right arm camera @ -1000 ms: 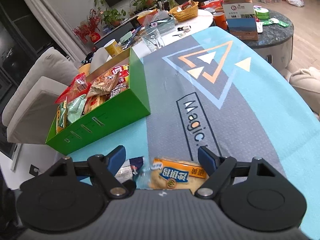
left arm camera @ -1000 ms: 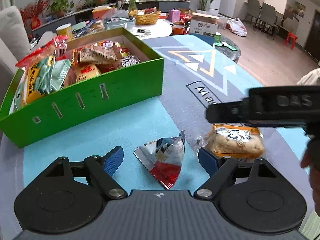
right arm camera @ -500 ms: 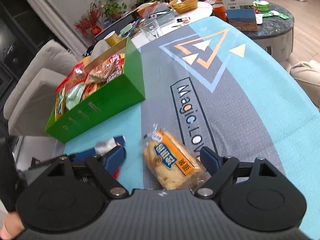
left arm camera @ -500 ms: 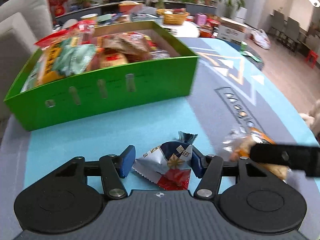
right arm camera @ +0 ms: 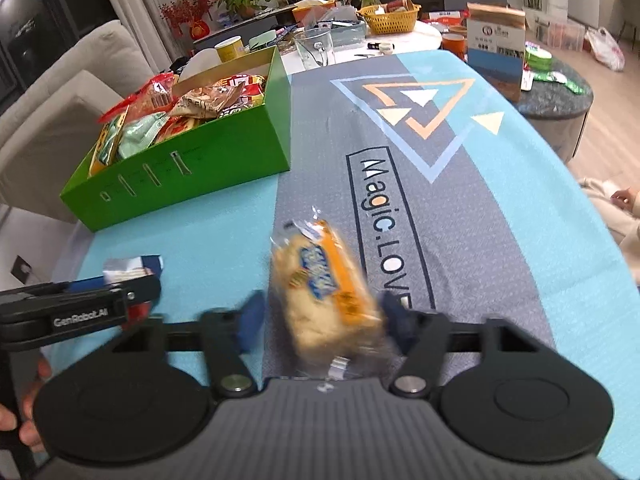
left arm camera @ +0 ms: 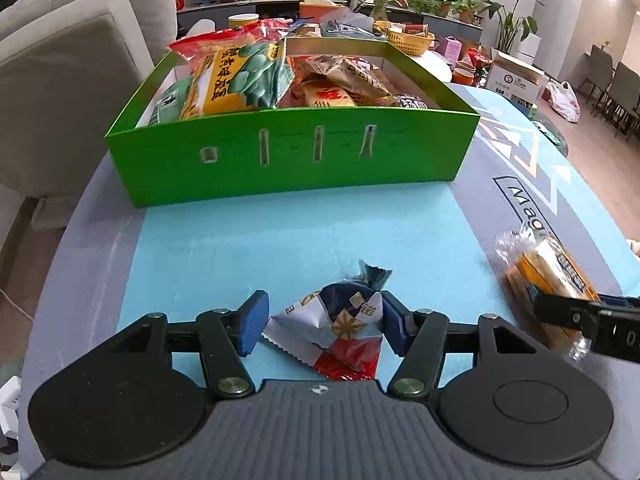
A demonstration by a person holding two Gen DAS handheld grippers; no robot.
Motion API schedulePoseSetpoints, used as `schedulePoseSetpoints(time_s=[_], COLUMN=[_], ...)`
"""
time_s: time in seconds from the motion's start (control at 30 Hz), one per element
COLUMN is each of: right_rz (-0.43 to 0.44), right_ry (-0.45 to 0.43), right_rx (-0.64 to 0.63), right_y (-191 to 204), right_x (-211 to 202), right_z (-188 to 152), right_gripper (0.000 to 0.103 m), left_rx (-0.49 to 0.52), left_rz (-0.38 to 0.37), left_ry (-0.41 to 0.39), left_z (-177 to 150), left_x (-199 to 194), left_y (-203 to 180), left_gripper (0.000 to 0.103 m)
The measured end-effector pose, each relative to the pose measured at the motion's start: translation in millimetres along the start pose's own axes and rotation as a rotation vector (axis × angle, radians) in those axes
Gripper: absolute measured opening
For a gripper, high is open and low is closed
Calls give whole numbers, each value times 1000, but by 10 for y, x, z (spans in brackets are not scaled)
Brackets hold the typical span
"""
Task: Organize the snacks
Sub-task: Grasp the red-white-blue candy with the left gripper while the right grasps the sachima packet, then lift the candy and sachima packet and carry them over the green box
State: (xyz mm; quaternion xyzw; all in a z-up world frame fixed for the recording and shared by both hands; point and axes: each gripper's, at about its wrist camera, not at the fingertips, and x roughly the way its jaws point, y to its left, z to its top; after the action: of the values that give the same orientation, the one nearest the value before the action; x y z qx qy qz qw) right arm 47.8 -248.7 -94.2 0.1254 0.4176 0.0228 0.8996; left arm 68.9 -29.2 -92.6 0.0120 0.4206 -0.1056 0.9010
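A green box (left arm camera: 288,152) full of snack packs stands at the far left of the table; it also shows in the right wrist view (right arm camera: 192,160). My left gripper (left arm camera: 322,326) has its jaws around a blue, white and red snack packet (left arm camera: 340,320) on the cloth; the right pad touches it, the left pad is just apart. My right gripper (right arm camera: 322,320) has its jaws around an orange bread pack (right arm camera: 324,288), blurred by motion, with a small gap on the left side. The bread pack (left arm camera: 548,276) and a right finger (left arm camera: 580,314) also show in the left wrist view.
The table wears a blue and grey cloth (right arm camera: 400,208) printed "Magic.LOVE". Behind it stand a glass mug (right arm camera: 316,50), a yellow basket (right arm camera: 390,18), a carton (right arm camera: 496,40) and plants. Beige chairs (left arm camera: 68,64) stand to the left.
Both grippers have narrowed around their packs. The left one has swung to face the green box. The bread pack now lies lengthwise between the right jaws.
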Motion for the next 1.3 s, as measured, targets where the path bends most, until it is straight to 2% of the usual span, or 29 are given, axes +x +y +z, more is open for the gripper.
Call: schedulePoseSetpoints(time_s=[0.23,0.33,0.53,0.93,1.1,1.2,1.23,1.3], right_rz=[51,67,92,137,128,95,80,64], right_ry=[9,12,11,8,37,53,57,57], right_rx=[13,-1,-5,-9,-51,-91,-107,-126], right_y=[115,190,291,454,505,540,559,586], right_x=[-2,-8,-2,25,116,188,211,250], right_z=[-9,-11,33,152,145,118,110,105], right_gripper=[68,68,67,67,67,68,71,73], left_rx=[29,39,-7,-17,-20,-30,-31,-30], left_rz=[25,34,30,26,29,26,27,28], left_ry=[-21,-30,-30,-83,-95,-88,-84,-81], left_z=[-55,-77,-88,12,66,70,71,72], left_x=[-7,-23,-103,-296,-324,-300,-288,-275], left_y=[-34,-19,108,154,188,216,219,225], left_gripper=[59,52,50,50,50,50,50,50])
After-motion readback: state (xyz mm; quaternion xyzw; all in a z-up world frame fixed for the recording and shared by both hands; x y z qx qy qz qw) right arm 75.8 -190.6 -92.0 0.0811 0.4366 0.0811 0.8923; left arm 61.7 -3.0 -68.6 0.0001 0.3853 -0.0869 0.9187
